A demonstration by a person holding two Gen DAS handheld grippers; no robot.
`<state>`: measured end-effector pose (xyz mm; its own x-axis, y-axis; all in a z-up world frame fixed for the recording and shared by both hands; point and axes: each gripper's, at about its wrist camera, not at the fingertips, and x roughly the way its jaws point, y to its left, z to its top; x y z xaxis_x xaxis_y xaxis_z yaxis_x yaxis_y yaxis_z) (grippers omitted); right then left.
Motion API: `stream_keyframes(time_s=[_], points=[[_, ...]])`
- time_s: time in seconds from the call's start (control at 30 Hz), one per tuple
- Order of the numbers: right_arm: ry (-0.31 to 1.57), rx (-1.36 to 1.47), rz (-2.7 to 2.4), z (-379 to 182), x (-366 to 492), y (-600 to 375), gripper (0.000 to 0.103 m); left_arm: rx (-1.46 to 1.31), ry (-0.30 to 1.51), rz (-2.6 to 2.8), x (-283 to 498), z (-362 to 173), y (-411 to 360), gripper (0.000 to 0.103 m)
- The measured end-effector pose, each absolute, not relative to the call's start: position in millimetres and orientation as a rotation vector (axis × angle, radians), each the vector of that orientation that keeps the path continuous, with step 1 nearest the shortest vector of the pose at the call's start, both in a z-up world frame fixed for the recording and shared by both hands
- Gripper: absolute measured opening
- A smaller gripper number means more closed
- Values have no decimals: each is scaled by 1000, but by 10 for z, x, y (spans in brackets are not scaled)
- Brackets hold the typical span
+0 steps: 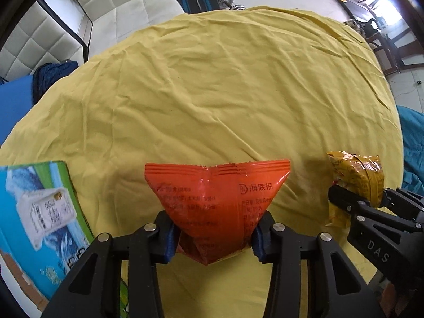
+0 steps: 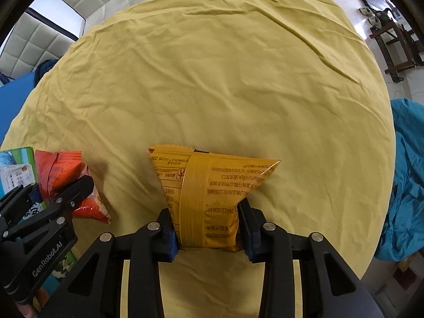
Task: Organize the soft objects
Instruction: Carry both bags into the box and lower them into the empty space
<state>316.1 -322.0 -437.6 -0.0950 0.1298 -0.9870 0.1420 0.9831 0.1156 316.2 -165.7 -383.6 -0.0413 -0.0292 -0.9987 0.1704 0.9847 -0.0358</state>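
Both packets were in hand at this reading. My left gripper [image 1: 214, 234] was clamped on the red packet [image 1: 216, 204], its blue pads pinching the lower half so that the sealed top edge fanned out wide above the jaws. My right gripper [image 2: 209, 228] was clamped the same way on the yellow packet [image 2: 212, 198], which had a band of yellow tape wrapped round its middle. Each packet appeared lifted off the yellow cloth [image 1: 212, 92] that covered the bench, though from the wrist views alone I could not be certain that the bottom corners were clear of the fabric.

The two grippers sat side by side, near but not touching; the right wrist view showed the red packet [image 2: 63, 177] just to my left, and the left wrist view showed the yellow one [image 1: 355, 180] to my right.

The only likely destination I could see was the blue and green carton [image 1: 39, 217] at the left edge, just beside the left gripper. I could not see into it, so how many items it already held was unknown.

Progress, as I judged it: pickup done for these two, placement not yet done. No other loose soft items showed on the cloth, so these may have been the last
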Motion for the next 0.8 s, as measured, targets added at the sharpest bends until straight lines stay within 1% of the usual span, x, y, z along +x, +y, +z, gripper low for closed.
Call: stream_keyframes(time_s=[0.17, 0.43, 0.8], points=[[1645, 244, -7, -4206, 2878, -3278, 38, 106, 1572, -166, 2959, -3680, -1692, 39], [1580, 266, 15, -3735, 2569, -3460, 38, 98, 1499, -170, 2684, -3253, -1672, 39], [1481, 297, 92, -3076, 2317, -3262, 38, 40, 1408, -194, 2386, -2615, -1436, 39]])
